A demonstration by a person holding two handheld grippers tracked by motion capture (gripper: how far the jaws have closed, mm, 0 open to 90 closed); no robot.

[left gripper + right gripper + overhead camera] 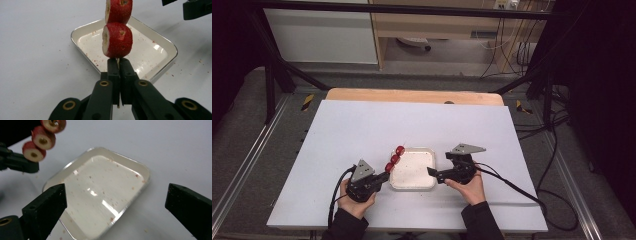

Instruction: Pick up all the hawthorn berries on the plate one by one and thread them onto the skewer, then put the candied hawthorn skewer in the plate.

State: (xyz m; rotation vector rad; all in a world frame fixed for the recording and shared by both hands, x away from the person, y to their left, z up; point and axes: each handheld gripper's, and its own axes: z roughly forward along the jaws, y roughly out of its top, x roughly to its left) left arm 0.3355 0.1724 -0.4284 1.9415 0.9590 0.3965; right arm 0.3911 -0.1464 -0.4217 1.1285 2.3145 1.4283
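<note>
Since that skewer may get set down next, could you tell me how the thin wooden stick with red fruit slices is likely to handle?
The thin wooden stick with red fruit slices probably feels top-heavy, since the left gripper pinches only its bare end. The round slices could roll it. Their cut flesh looks soft, so likely fragile.

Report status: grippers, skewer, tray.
Left gripper shut on skewer, three red fruit pieces threaded. Right gripper open, empty, over white tray. Nothing obstructing.

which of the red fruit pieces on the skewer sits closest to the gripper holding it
The bottom fruit piece on the skewer, right above the shut left gripper; the other pieces stack farther up the stick.
</note>
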